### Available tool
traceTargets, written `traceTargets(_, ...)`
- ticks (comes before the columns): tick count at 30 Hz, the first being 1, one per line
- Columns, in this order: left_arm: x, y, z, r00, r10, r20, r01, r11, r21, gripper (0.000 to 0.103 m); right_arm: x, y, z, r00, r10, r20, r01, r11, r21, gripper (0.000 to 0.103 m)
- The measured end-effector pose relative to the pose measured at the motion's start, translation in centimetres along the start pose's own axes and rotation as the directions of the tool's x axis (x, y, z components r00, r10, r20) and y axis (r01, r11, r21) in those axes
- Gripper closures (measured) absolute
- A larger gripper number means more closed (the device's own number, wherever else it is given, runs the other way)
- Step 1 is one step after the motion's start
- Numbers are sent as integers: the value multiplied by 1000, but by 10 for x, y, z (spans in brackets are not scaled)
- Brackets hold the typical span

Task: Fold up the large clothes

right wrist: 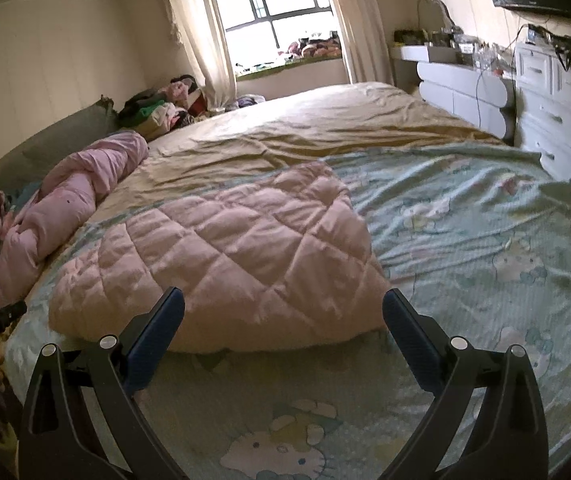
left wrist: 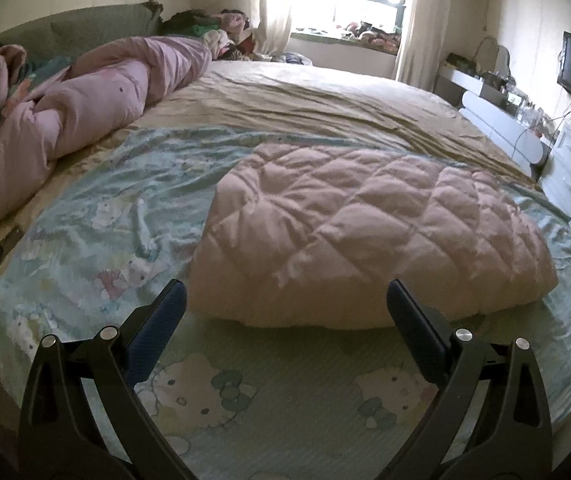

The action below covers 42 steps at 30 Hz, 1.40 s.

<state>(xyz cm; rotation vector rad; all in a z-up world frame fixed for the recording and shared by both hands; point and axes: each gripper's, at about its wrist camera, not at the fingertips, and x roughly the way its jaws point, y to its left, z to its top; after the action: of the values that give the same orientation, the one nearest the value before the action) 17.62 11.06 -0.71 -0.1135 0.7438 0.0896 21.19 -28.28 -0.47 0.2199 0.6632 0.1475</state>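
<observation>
From the left wrist view, the left tool (left wrist: 285,300) hangs with its jaws spread wide and nothing between them, just short of the near edge of the pink quilted garment (left wrist: 365,232). That garment lies as a puffy, already doubled-over bundle on the cartoon-print sheet (left wrist: 105,208) of the bed (left wrist: 325,96). A rolled pink duvet (left wrist: 97,108) sits well apart along the left side. This view alone shows the garment's right end bulging toward the bed's edge.

From the right wrist view, the right tool (right wrist: 283,304) is likewise wide open and empty, close to the same garment's (right wrist: 225,248) near edge. Here the bundle sits to the left, with a broad stretch of bare sheet (right wrist: 485,220) to its right, which the other view hardly shows. The white dresser (right wrist: 553,112) beside the bed is also plainer here.

The likely risk is the padding: slick, thick stuffing may slip out of the jaws, or a pinch may catch only the top layer, so the fold springs open or drags the sheet into wrinkles.
</observation>
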Motion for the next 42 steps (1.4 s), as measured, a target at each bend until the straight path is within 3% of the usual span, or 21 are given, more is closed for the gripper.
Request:
traceTargets(10, 35, 26, -15, 994, 10, -106, -15, 998, -54, 9, 35, -24, -13, 996, -16, -92, 22, 998, 66, 4)
traceTargets(17, 70, 62, 9, 982, -40, -183, 8, 985, -171, 9, 73, -47, 8, 986, -9, -166, 29, 992, 120, 4)
traceTargets(22, 95, 78, 28, 972, -52, -229, 4, 979, -203, 9, 100, -61, 28, 979, -7, -203, 36, 990, 139, 4)
traceTargets(27, 121, 86, 35, 957, -105, -269, 46, 975, -215, 9, 138, -76, 41, 959, -9, -282, 54, 986, 155, 4)
traceTargets(32, 148, 99, 25, 926, -213, -313, 119, 949, -292, 8, 177, -90, 37, 916, 88, -391, -5, 978, 209, 4)
traceTargets(37, 171, 111, 14, 880, -350, -322, 214, 896, -389, 8, 205, -105, 27, 858, 238, -456, -101, 947, 305, 4)
traceTargets(40, 186, 116, 8, 840, -431, -329, 267, 857, -442, 8, 209, -108, 26, 842, 274, -465, -133, 940, 313, 4)
traceTargets(42, 194, 116, 6, 823, -468, -321, 297, 838, -459, 8, 211, -109, 27, 833, 285, -475, -144, 940, 310, 4)
